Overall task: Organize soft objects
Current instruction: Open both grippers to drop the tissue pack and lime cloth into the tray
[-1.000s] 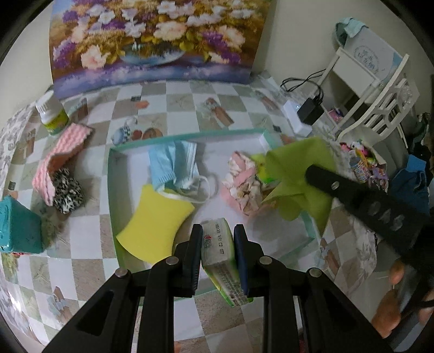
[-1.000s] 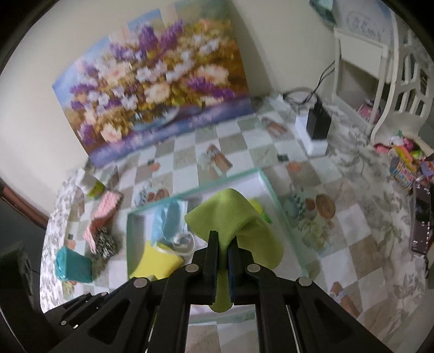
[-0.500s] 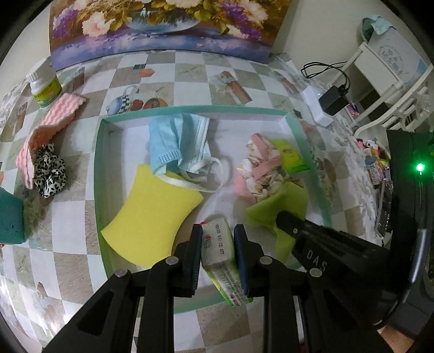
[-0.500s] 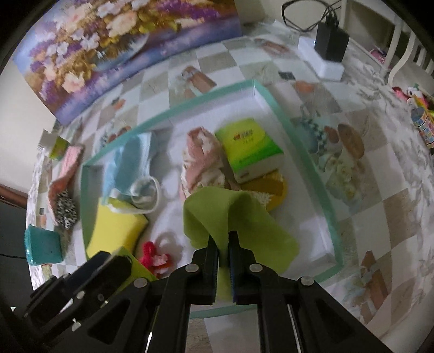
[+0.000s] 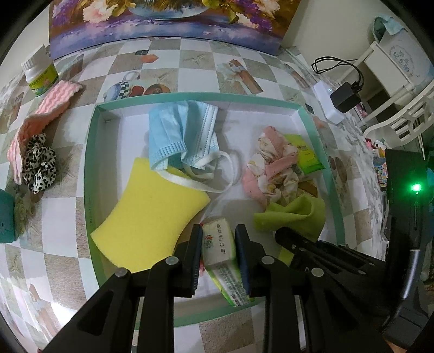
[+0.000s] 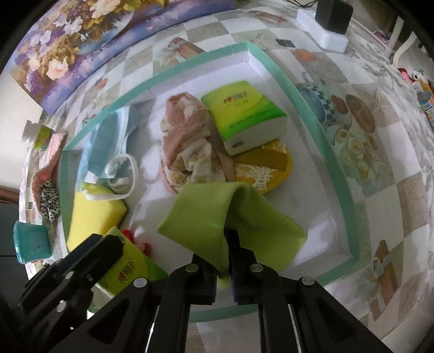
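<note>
left gripper (image 5: 219, 239) pinches a green-and-white tissue pack (image 5: 221, 258) between its pads, low over the near edge of the teal-rimmed tray (image 5: 91, 168). the pack stands on end, tilted, just beside the yellow sponge (image 5: 152, 217) that lies flat on the tray floor. right gripper (image 6: 226, 260) is nearly pressed together on a fold of lime-green cloth (image 6: 217, 220); the cloth drapes over the fingers and hangs inside the tray, near its front right corner.

inside the tray: blue face masks (image 5: 181, 135) with white ear loops overlapping the sponge's far edge; a bundle of pink patterned fabric (image 6: 190, 146) at centre; a second tissue pack (image 6: 246, 116) lying flat, touching the bundle and partly on an orange-yellow item (image 6: 271, 168). a small red item (image 6: 135, 240) sits near the sponge, partly hidden; its nature cannot be told.

outside the tray, on the checked tablecloth (image 5: 195, 59): a pink knitted cloth (image 5: 43, 108), a leopard-print scrunchie (image 5: 39, 163) touching it, a white bottle (image 5: 40, 73) with green label, a teal box (image 6: 32, 241). a floral painting (image 5: 162, 24) leans at the back.
</note>
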{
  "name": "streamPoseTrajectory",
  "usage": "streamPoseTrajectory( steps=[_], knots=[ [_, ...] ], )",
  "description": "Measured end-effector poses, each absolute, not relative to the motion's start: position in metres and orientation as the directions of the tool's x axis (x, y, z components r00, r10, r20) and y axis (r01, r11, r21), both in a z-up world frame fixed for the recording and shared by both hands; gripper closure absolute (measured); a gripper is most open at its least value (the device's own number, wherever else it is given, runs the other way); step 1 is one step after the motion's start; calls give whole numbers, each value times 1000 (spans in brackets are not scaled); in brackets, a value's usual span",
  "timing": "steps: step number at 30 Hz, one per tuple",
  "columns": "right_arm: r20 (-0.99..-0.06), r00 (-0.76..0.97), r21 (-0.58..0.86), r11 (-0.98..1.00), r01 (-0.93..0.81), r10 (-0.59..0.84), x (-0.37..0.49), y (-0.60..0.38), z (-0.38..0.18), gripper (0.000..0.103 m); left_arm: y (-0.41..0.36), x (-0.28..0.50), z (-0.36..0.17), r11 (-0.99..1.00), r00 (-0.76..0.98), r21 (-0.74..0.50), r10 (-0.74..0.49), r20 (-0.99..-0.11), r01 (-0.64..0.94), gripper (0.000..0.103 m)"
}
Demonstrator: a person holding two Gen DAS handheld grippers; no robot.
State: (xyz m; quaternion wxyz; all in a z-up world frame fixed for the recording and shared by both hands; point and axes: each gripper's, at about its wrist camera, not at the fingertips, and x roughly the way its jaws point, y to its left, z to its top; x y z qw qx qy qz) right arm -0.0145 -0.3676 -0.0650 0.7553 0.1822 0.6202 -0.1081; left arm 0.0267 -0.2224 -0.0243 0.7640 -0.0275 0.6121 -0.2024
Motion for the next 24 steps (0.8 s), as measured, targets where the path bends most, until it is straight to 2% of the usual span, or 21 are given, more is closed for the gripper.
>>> streamPoseTrajectory(
  steps=[4,6,8,13,17,22,24],
  knots=[
    [-978,201,132,913,387,56,-13,-369,-65,89,-221,28,-25,915,152,-300,-348,-925,269,76],
    [-981,191,114,915,388,41,-12,-370,-66,80,-222,27,-23,915,149,-299,-347,-926,270,75],
    [-982,186,86,916,391,13,-12,-370,-62,64,-222,27,-19,914,155,-299,-349,-924,274,74],
    [-976,217,82,915,394,-5,-9,-368,-46,63,-217,28,-6,909,164,-320,-370,-914,268,68],
    [-967,252,78,915,396,-27,-10,-369,-27,55,-210,29,7,907,185,-331,-384,-905,261,63],
    [-952,300,64,914,401,-65,-11,-368,-1,39,-197,32,22,921,229,-310,-362,-904,235,38],
    [-945,316,50,915,401,-86,-11,-368,5,36,-190,34,26,931,253,-289,-342,-905,223,38]
  ],
)
